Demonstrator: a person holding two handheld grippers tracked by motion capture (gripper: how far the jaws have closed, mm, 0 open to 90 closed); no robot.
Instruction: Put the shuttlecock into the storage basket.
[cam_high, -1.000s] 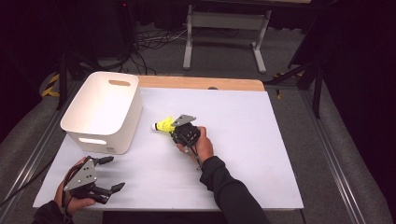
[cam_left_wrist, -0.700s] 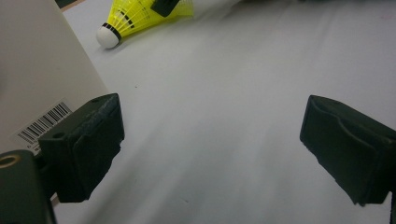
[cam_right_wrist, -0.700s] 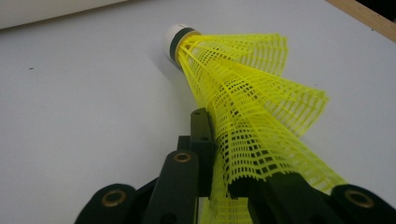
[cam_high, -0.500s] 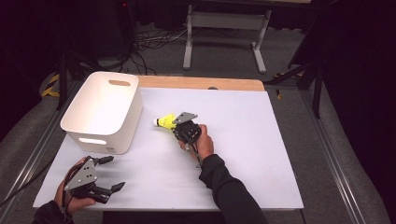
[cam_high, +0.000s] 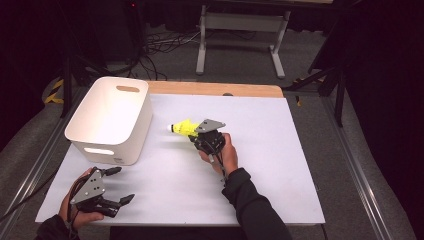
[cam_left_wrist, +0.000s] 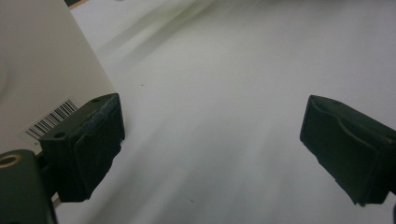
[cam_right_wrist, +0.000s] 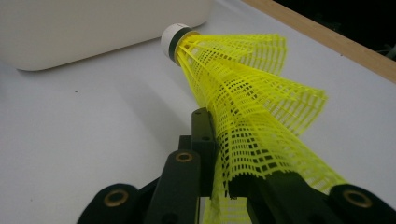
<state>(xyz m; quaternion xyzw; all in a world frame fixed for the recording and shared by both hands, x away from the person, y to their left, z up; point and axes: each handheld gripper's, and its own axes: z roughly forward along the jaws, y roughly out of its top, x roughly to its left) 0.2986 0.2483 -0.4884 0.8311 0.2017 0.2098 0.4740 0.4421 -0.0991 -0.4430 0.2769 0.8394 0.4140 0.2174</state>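
Note:
A yellow mesh shuttlecock (cam_high: 183, 128) with a white cork tip hangs just above the white table, beside the bin. My right gripper (cam_high: 195, 136) is shut on its skirt; its jaws have just been closing with the skirt between them. In the right gripper view the shuttlecock (cam_right_wrist: 252, 93) is squeezed flat between the black jaws of the right gripper (cam_right_wrist: 219, 144), cork pointing away toward the bin (cam_right_wrist: 93, 28). My left gripper (cam_high: 121, 185) rests at the table's front left corner, open, with nothing between its fingers (cam_left_wrist: 88, 140).
A white plastic bin (cam_high: 141, 125) with handle slots stands at the table's left; its barcoded wall (cam_left_wrist: 32, 70) is close to the left gripper. A wooden strip (cam_high: 215, 89) runs along the far edge. Cables and a metal stand lie on the floor beyond.
The right gripper has risen a little off the table with the shuttlecock in it. The left gripper has stayed put.

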